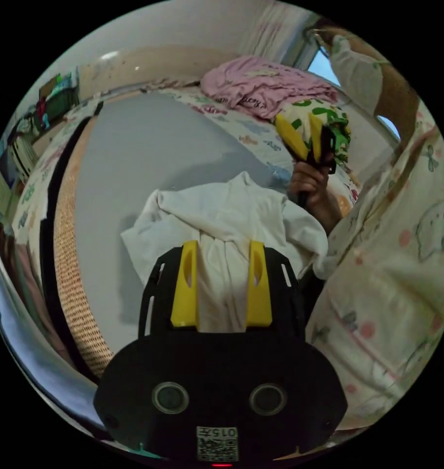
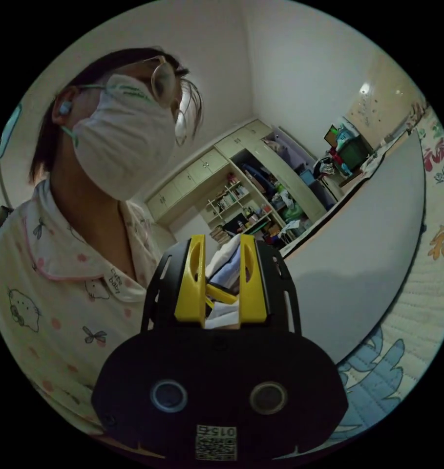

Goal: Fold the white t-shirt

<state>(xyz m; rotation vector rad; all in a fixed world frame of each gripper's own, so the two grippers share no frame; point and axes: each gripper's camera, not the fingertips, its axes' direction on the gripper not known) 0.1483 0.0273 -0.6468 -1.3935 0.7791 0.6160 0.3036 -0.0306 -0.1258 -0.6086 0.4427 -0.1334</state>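
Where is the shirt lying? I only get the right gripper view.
Observer: The shirt is bunched on the grey board, with its near part between the left claw's jaws.
Operator: Right claw on it too?
Observer: No. The right claw is held clear of the shirt, jaws apart, nothing in them.
Operator: Anything else nearby?
Observer: A pink pile lies beyond the board.
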